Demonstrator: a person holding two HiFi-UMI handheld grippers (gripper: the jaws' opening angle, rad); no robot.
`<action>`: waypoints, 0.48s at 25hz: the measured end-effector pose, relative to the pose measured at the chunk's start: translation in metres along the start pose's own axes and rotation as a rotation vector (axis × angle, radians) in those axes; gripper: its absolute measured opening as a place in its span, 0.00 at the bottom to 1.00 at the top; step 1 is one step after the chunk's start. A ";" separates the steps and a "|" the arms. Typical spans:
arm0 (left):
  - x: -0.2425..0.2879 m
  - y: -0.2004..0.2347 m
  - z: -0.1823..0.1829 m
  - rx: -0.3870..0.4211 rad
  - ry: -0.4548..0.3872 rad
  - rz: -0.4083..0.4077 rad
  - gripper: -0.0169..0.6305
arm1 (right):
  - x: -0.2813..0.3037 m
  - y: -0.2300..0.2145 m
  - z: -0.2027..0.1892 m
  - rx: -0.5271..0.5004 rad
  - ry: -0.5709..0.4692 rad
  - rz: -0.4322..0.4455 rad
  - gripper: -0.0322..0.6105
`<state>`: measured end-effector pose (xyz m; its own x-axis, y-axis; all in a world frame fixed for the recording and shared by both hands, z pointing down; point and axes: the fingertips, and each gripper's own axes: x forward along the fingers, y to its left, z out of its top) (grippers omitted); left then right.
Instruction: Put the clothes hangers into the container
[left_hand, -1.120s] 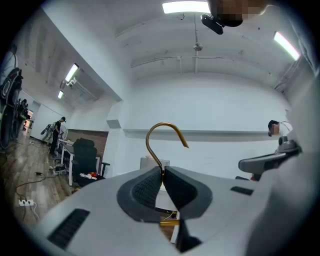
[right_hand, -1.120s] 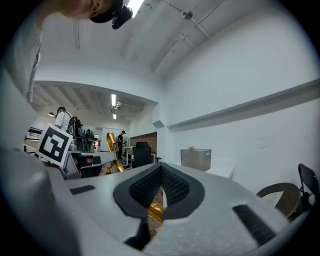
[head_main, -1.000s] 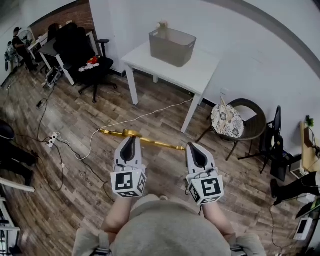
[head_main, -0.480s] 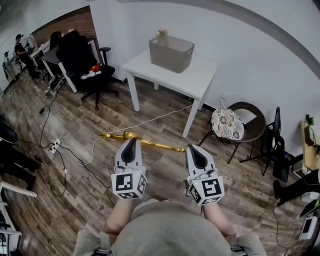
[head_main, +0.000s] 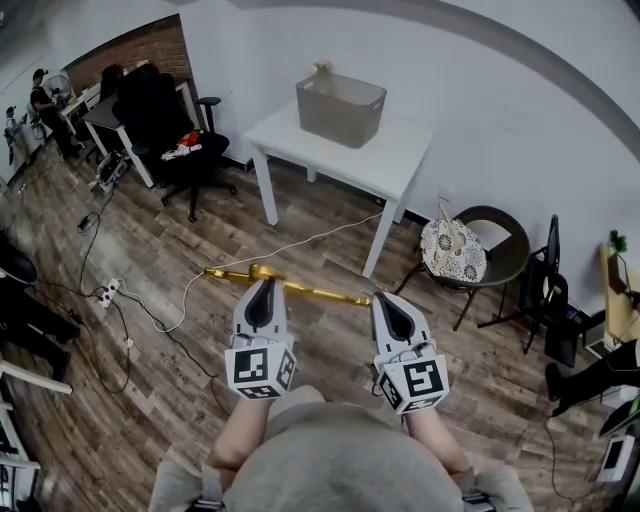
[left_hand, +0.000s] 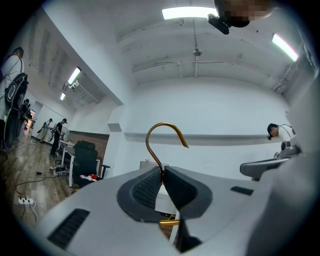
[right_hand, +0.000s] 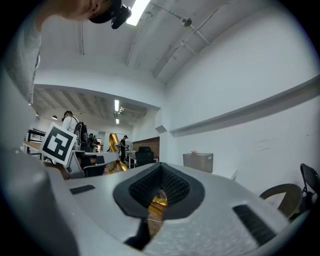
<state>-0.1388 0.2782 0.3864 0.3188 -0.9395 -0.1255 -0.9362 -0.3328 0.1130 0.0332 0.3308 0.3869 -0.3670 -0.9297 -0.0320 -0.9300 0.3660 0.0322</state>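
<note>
Carrying the gold hanger (head_main: 315, 291) at mid-transport, clamped tight by the left tool (head_main: 262, 283) at the neck of its hook and by the right tool (head_main: 383, 298) at one end of its bar, well apart from the grey container (head_main: 340, 100) on the white counter (head_main: 405, 160) ahead. Next, judging by that gap: closing in on the counter, lifting the hanger over the rim, lowering it inside, then parting both tools.

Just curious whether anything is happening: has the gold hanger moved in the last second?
No, barely: the gold clothes hanger sits about as far short of the white table as before.
</note>
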 end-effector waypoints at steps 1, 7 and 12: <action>0.000 -0.001 0.000 0.000 0.001 0.001 0.07 | 0.000 -0.001 0.001 0.001 -0.002 0.001 0.05; -0.001 -0.006 -0.001 0.009 0.009 0.000 0.07 | 0.001 -0.004 -0.001 0.029 -0.008 0.004 0.05; 0.002 -0.006 -0.007 0.003 0.021 0.004 0.07 | 0.002 -0.001 -0.008 0.029 0.012 0.016 0.05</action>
<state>-0.1315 0.2775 0.3922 0.3181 -0.9423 -0.1042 -0.9379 -0.3288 0.1102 0.0341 0.3285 0.3948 -0.3818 -0.9240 -0.0201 -0.9242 0.3818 0.0039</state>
